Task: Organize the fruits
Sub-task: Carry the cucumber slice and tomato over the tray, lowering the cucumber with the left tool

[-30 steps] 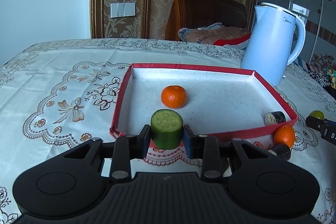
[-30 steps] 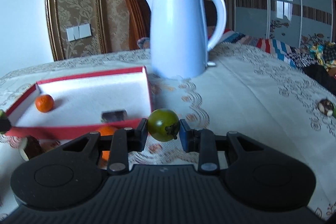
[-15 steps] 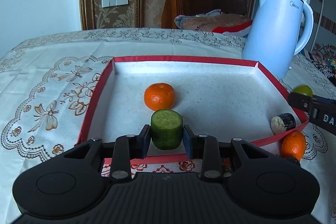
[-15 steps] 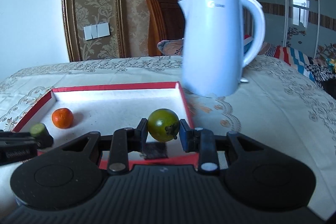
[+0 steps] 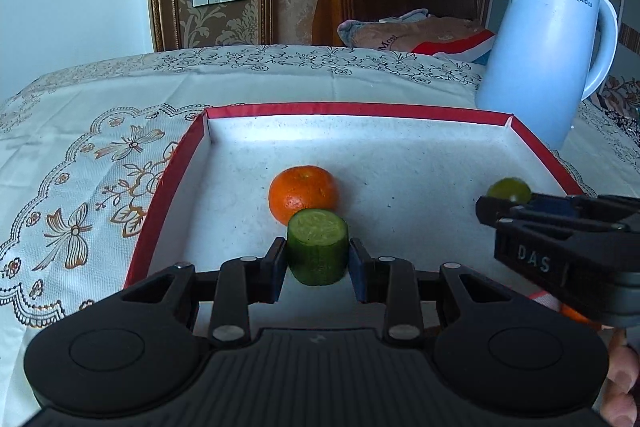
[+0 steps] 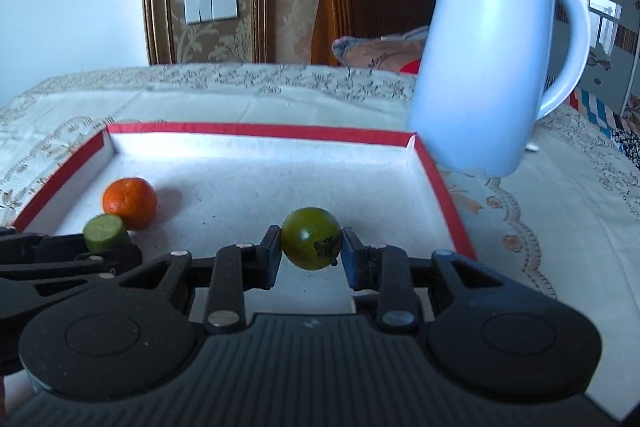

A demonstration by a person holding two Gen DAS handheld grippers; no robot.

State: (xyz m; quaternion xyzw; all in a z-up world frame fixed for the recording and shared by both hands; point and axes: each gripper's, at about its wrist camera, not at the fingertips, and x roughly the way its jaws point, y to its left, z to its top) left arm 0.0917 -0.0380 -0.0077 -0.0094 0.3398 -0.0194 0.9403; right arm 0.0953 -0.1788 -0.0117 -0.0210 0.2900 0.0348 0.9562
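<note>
My left gripper (image 5: 318, 269) is shut on a green cucumber piece (image 5: 317, 247), held over the near part of the red-rimmed white tray (image 5: 360, 109). An orange mandarin (image 5: 303, 198) lies in the tray just behind the cucumber. My right gripper (image 6: 311, 254) is shut on a green tomato (image 6: 311, 238) above the tray's near middle (image 6: 260, 131). In the left wrist view the right gripper (image 5: 504, 205) reaches in from the right with the green tomato (image 5: 509, 190). In the right wrist view the cucumber piece (image 6: 105, 231) and mandarin (image 6: 129, 202) show at the left.
A pale blue kettle (image 5: 544, 63) stands just past the tray's far right corner on the embroidered tablecloth (image 5: 100, 155). A wooden chair with folded cloth (image 5: 404, 31) is behind the table. Another orange fruit (image 5: 576, 315) peeks out under the right gripper, outside the tray.
Both grippers have moved forward over the tray, the right one sweeping in from the right with the tomato. The cucumber now hangs inside the tray's near rim, close to the mandarin.
</note>
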